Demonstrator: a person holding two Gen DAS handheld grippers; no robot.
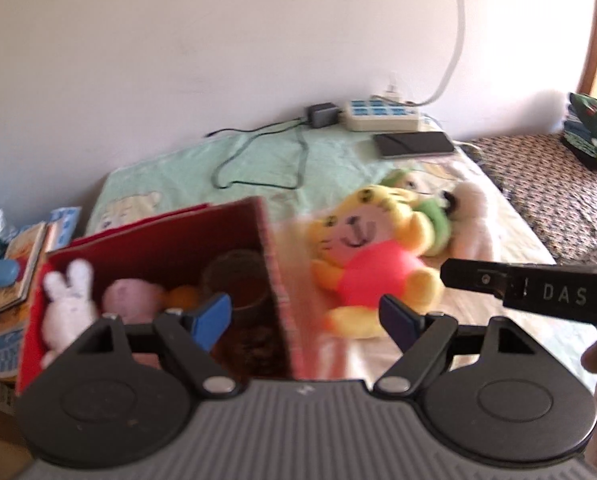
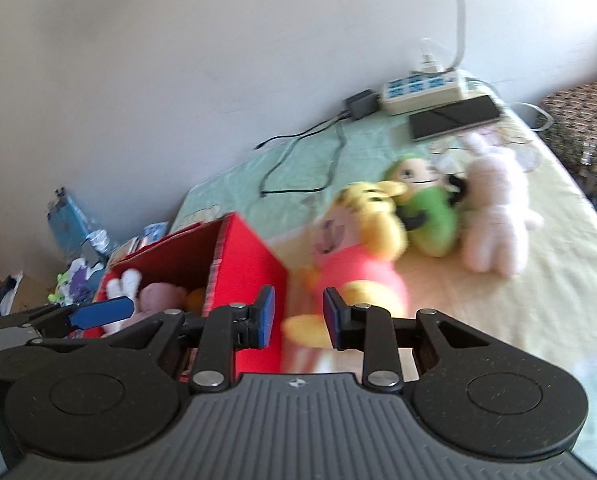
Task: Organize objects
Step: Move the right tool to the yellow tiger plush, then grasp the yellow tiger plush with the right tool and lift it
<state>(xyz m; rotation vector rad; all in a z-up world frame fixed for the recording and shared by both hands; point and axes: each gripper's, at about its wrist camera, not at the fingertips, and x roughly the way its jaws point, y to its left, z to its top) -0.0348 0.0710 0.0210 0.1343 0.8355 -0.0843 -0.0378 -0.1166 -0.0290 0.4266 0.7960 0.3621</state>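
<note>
A red box (image 1: 166,248) (image 2: 250,264) stands on the bed and holds a white rabbit toy (image 1: 68,300), a pink plush (image 1: 132,298) and an orange ball (image 1: 182,296). A yellow tiger plush in a pink shirt (image 1: 374,268) (image 2: 358,256) lies right of the box. Behind it lie a green doll (image 2: 426,216) and a white rabbit plush (image 2: 494,216). My left gripper (image 1: 306,320) is open, straddling the box's right wall. My right gripper (image 2: 298,316) is open and empty just in front of the tiger's foot; it shows at the right in the left wrist view (image 1: 538,292).
A power strip (image 1: 382,114), a black adapter with cable (image 1: 320,114) and a dark tablet (image 1: 414,144) lie by the wall. Books and blue clutter (image 1: 22,272) sit left of the bed. A patterned cover (image 1: 550,192) lies at right.
</note>
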